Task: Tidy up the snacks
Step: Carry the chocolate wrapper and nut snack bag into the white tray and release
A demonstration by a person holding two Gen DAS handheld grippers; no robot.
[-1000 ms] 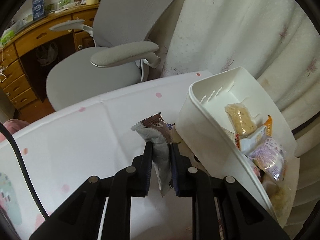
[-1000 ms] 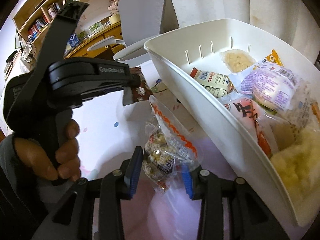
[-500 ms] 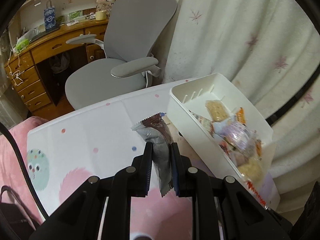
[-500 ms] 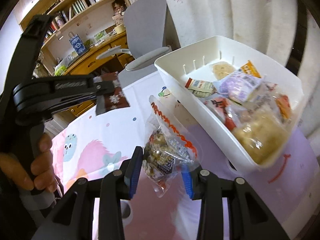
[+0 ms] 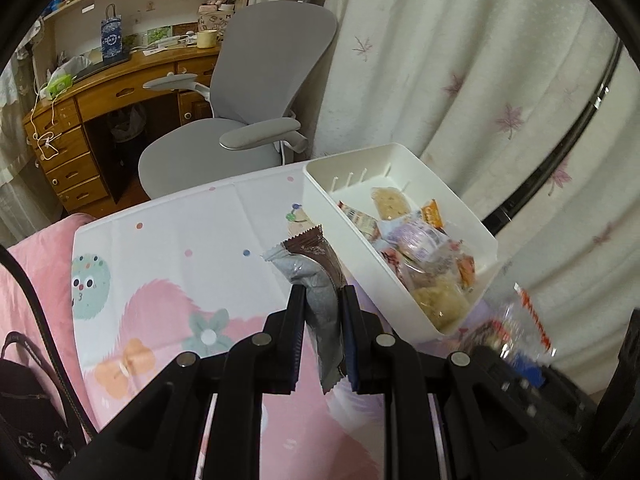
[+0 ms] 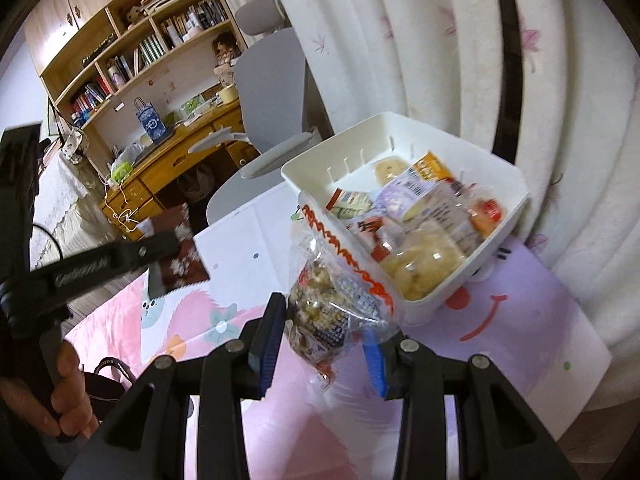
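Right wrist view: right gripper pinches a clear snack bag at centre; left gripper clamps a brown wrapper. Best lower each over the white bin, centre right, before releasing.

Glossy foil wrapper, matt plastic bin
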